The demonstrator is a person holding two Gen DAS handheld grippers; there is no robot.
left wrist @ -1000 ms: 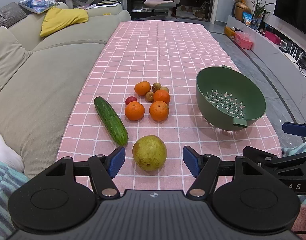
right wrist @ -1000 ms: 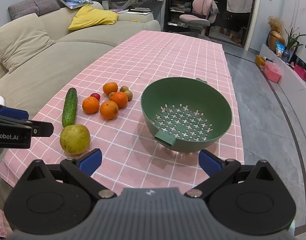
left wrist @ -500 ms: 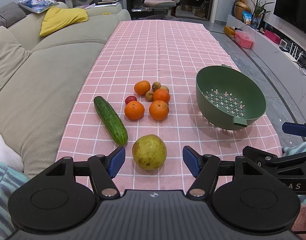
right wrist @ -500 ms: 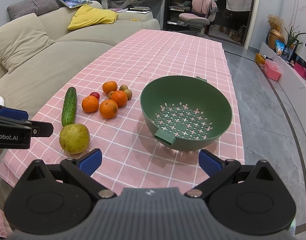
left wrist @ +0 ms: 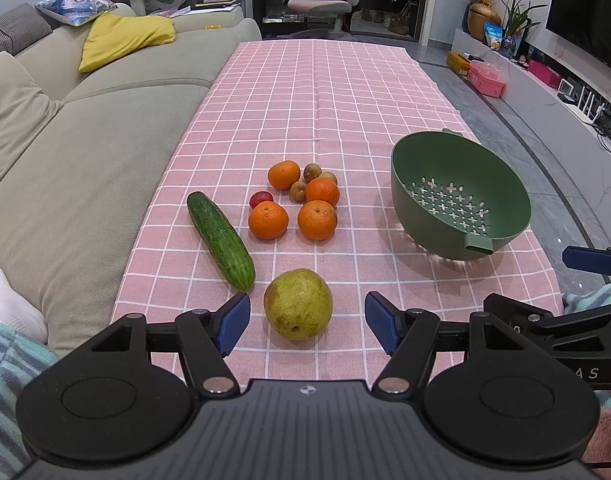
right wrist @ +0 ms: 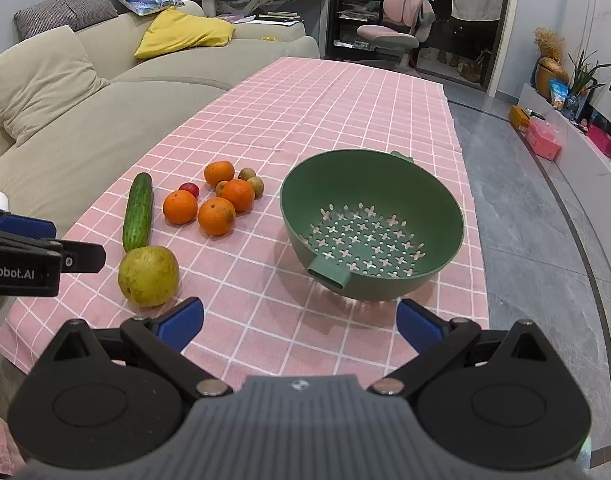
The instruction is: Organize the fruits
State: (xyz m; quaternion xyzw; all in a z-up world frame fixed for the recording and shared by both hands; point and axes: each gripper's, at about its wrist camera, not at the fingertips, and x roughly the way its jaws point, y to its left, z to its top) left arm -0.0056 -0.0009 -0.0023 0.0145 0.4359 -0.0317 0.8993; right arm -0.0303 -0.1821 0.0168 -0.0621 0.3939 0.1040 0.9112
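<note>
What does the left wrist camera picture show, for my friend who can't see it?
The open left gripper frames a yellow-green pear on a pink checked tablecloth. Beyond lie a cucumber, four oranges and small fruits; an empty green colander sits right.

Low wrist views, shared tablecloth (left wrist: pixel 317 92)

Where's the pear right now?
In the left wrist view, the pear sits on the tablecloth between the open left gripper fingers, beside the cucumber tip.
</note>
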